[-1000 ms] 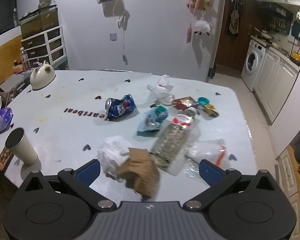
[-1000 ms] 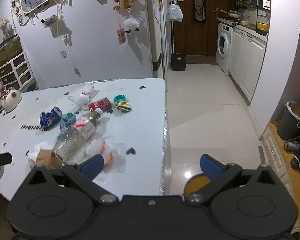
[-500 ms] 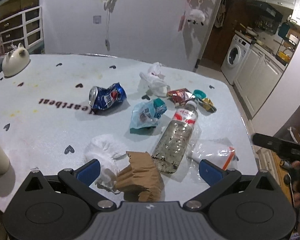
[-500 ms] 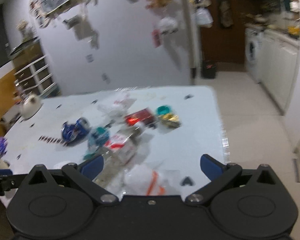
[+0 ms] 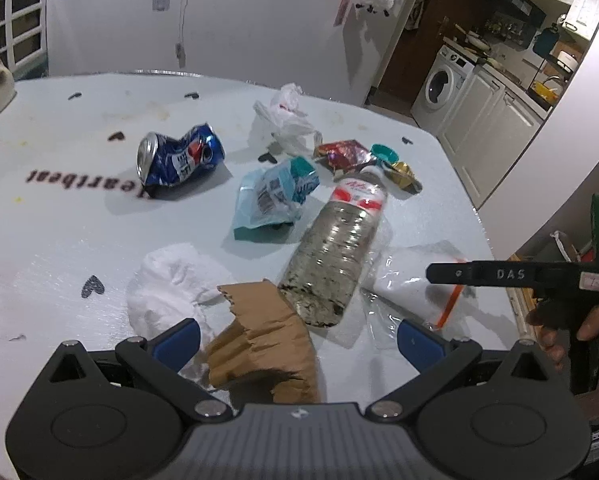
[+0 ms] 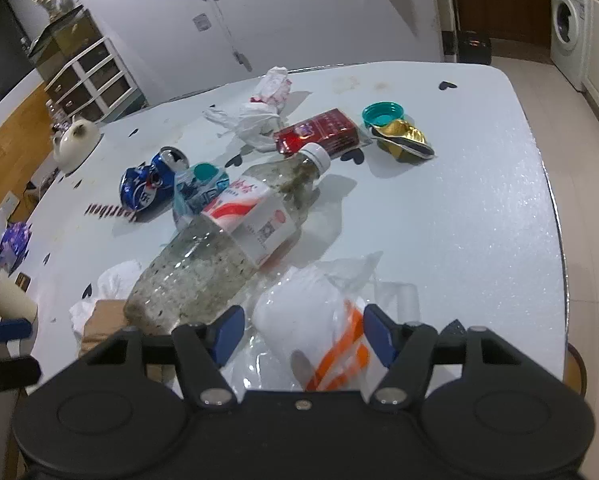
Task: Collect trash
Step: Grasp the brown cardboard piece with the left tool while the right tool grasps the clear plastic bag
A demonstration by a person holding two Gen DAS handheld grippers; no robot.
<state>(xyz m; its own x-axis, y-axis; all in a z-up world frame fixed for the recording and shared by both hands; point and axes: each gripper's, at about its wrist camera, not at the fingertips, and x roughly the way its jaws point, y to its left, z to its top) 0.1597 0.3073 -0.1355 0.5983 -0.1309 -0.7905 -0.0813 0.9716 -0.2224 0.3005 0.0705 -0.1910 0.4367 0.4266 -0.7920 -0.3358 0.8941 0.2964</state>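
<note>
Because the clear plastic bag [image 6: 319,320] lying on the bench [image 6: 439,220] between the half-closed fingers of the right hand-held gripper [image 6: 299,332] is judged light, limp and slippery, a bunched fold is best pinched; the left hand-held gripper [image 5: 297,340] is spread over torn cardboard [image 5: 259,336].

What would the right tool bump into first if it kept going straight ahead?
Probably the clear plastic bag with the orange strip: it already lies between the right tool's open fingers. Beyond it is bare table; the bottle lies slightly left.
</note>
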